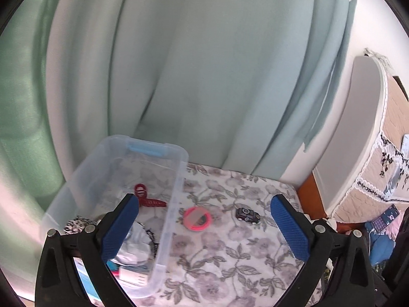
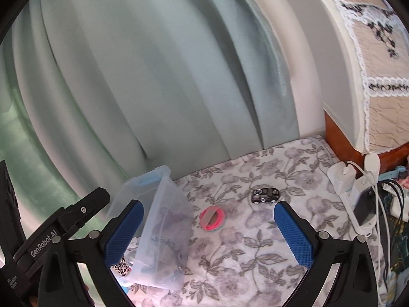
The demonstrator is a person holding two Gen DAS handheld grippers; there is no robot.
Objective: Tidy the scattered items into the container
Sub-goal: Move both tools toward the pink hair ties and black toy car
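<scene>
On the floral bedspread (image 1: 230,263), a clear bin (image 1: 163,243) sits at the left, with two loose items to its right: a pink ring stack (image 1: 197,218) just beside the bin wall, and a black toy car (image 1: 246,215) further right, apart from it.

Gripper state: the left gripper (image 1: 204,230) has jaws spread wide, nothing between the pads. The right gripper (image 2: 208,232) is likewise spread and empty.

Risks:
- The ring stack lies close to the bin wall. A jaw descending there is likely to strike the rim and shift or tip the light bin.
- The stack appears to be several thin bands; a shallow pinch may lift only some.
- The car may roll on its wheels if nudged by one pad first.
- The soft spread may bunch under the pads.

Count:
- bins: one
- ring stacks outside: one
- cars outside: one
- red clip (image 1: 145,197) in the bin: one
- other bin contents: overlapping, not countable
</scene>
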